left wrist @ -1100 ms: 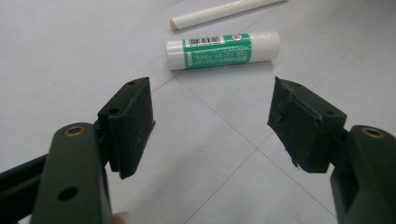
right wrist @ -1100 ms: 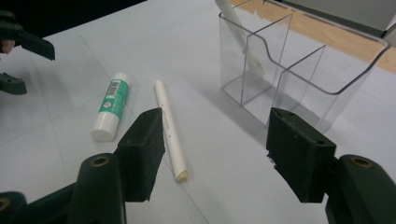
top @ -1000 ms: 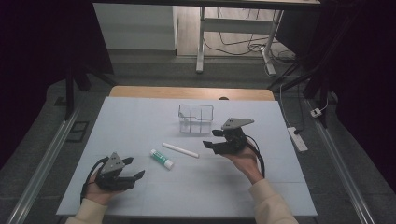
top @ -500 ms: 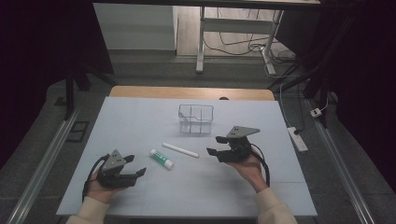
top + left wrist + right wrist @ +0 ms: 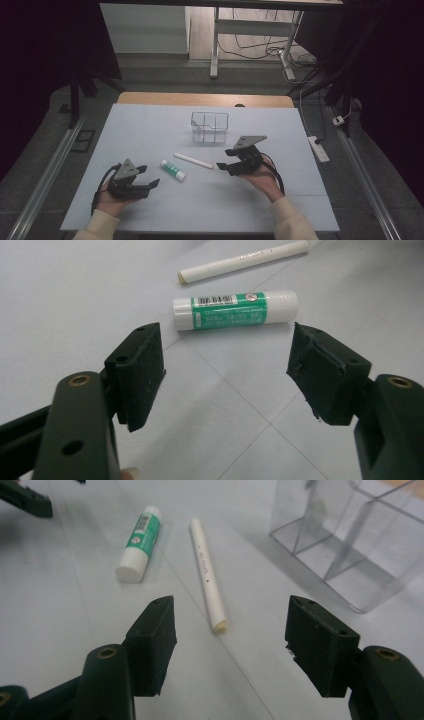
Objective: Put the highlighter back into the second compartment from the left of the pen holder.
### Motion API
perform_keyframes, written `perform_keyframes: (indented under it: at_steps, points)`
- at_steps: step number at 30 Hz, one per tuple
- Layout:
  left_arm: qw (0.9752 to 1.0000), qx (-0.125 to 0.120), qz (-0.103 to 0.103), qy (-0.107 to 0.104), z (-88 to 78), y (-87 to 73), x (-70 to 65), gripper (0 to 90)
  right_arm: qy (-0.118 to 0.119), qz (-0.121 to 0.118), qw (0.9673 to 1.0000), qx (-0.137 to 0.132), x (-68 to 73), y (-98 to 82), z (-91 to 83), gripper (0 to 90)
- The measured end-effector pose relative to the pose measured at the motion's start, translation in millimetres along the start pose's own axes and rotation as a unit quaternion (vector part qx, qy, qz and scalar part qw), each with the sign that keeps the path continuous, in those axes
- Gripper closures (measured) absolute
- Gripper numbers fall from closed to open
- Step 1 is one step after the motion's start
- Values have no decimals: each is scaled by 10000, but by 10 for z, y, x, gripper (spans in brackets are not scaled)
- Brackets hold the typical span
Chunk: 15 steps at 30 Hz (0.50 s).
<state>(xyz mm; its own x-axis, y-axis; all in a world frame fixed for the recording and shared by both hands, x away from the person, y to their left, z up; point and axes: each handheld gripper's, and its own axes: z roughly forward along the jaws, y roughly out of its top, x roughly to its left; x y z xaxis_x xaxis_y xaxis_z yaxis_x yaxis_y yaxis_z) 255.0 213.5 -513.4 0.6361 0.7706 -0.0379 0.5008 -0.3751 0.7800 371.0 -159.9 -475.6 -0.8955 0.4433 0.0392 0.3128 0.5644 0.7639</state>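
A green-and-white glue stick (image 5: 173, 170) (image 5: 235, 310) (image 5: 138, 544) lies on the pale table beside a thin white stick (image 5: 193, 161) (image 5: 245, 260) (image 5: 208, 582). Behind them stands a clear plastic organizer box (image 5: 210, 127) (image 5: 350, 540) with compartments. My left gripper (image 5: 147, 177) (image 5: 227, 375) rests low at the front left, open, its jaws pointing at the glue stick a short way off. To the right of the white stick my right gripper (image 5: 225, 159) (image 5: 230, 647) is open too, aimed at the stick's near end with nothing between the jaws.
The white table top (image 5: 150, 130) has a wooden edge at the back. A power strip (image 5: 318, 148) lies on the floor to the right, and a desk frame with cables stands beyond the table.
My right gripper has come down and toward the front a little, now near the white stick's end. The left gripper has hardly moved.
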Motion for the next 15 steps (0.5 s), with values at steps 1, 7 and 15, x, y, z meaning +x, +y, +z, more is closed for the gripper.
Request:
perform_keyframes:
  at_steps: [1, 7, 15]
  points:
    - [10000, 7, -1, -2, 1, -5, 3, 304, 31, -54, 9999, 117, 1, 34, 42, 369]
    - [10000, 24, 9, -11, -3, -26, 9, 303, 172, -325, 9974, 627, 38, 221, 284, 394]
    - [10000, 56, 24, -18, -5, -45, 20, 303, 294, -527, 9929, 1024, 72, 360, 558, 402]
